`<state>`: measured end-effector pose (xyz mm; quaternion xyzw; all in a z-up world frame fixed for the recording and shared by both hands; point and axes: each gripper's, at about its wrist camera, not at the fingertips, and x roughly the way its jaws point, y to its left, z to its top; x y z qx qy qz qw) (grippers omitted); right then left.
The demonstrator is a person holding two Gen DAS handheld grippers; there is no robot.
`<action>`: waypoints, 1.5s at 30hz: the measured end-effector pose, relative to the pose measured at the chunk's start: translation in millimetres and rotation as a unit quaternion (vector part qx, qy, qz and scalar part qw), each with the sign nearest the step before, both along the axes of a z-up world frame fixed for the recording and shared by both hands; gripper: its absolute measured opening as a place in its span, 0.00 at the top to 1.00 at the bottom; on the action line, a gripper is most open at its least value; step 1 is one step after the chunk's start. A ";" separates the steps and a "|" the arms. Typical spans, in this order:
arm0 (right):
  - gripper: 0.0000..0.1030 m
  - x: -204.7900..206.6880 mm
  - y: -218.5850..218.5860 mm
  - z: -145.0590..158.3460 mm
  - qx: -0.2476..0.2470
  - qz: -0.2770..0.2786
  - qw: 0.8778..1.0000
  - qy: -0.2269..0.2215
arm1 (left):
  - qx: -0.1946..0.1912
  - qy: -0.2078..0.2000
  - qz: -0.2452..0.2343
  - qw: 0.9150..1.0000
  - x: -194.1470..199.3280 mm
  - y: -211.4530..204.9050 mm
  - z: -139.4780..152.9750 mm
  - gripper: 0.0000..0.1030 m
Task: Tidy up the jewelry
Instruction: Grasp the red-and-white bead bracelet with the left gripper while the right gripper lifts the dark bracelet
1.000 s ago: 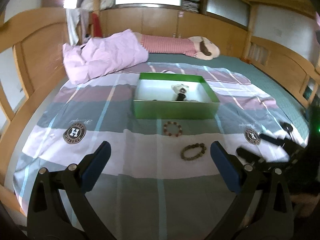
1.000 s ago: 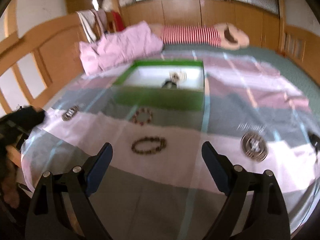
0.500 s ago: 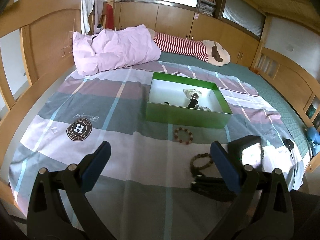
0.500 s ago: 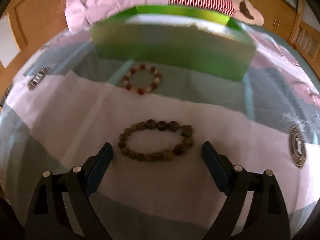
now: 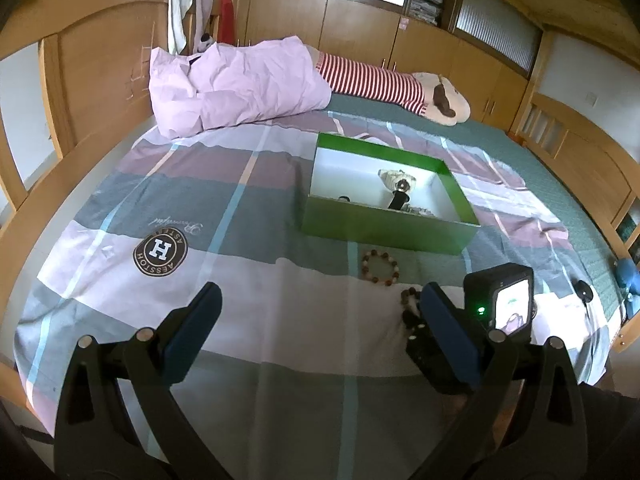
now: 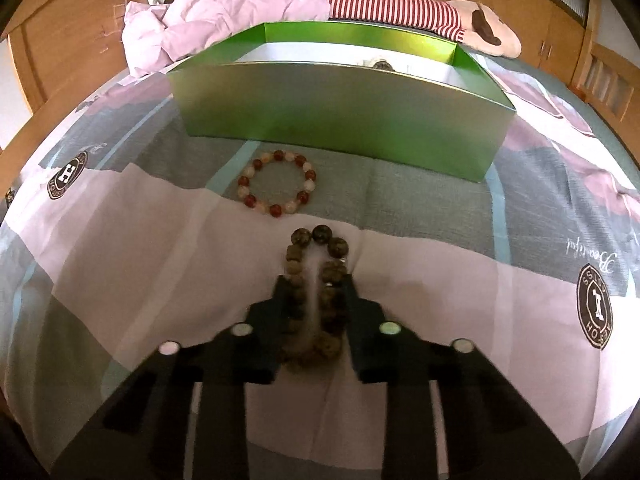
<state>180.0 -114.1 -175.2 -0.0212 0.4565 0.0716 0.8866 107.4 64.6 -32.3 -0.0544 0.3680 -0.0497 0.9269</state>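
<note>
Squeezing the dark beaded bracelet (image 6: pixel 316 292) into a narrow oval, the right gripper (image 6: pixel 314 316) has clamped it just before the green box (image 6: pixel 340 120). Its elastic strand looks light, floppy, with slippery round beads; hold across both sides. Left gripper (image 5: pixel 316 320) gapes wide, holding nothing.

The box (image 6: pixel 344 128) is glossy green outside and white inside. One bracelet (image 6: pixel 277 183) alternates dark red and pale cream beads; the other bracelet (image 6: pixel 316 296) is mottled olive-brown. The bedspread (image 5: pixel 256 280) carries broad blocks of lilac, mauve, grey-green and white, crossed by thin light-blue lines, with a dark brown round emblem (image 5: pixel 160 252) bearing a white H. The crumpled quilt (image 5: pixel 236 84) is pale pink. The plush toy (image 5: pixel 400 88) wears red-and-white stripes and has a cream head. Gripper pads (image 5: pixel 196 332) are dark blue on black frames.
</note>
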 end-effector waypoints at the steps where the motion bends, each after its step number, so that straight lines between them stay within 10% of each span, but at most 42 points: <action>1: 0.82 -0.3 -1.5 0.9 0.004 0.000 1.000 -0.001 | 0.003 0.004 0.000 1.000 3.1 -1.7 -2.6 0.04; 19: 0.89 -10.6 -39.9 6.4 0.039 -0.018 0.999 0.012 | 0.046 0.106 -0.086 0.990 122.6 -101.1 -96.2 0.05; 27: 0.89 -11.2 -42.6 4.3 0.036 -0.011 0.999 0.015 | 0.078 0.153 -0.052 0.984 165.0 -110.2 -148.3 0.06; 30: 0.89 -8.8 -43.7 3.9 0.038 -0.011 0.999 0.017 | 0.087 0.136 -0.041 0.986 169.1 -107.7 -148.3 0.29; 32: 0.90 -8.2 -43.8 4.4 0.038 -0.009 0.999 0.017 | 0.081 0.132 -0.026 0.988 173.1 -102.0 -142.6 0.82; 33: 0.90 -7.9 -43.6 4.6 0.037 -0.008 0.999 0.016 | 0.077 0.135 -0.022 0.988 175.0 -98.3 -139.9 0.89; 45: 0.90 -21.2 -52.6 43.1 0.059 -0.005 0.997 -0.058 | 0.078 0.038 -0.031 0.996 137.1 -58.9 -50.7 0.92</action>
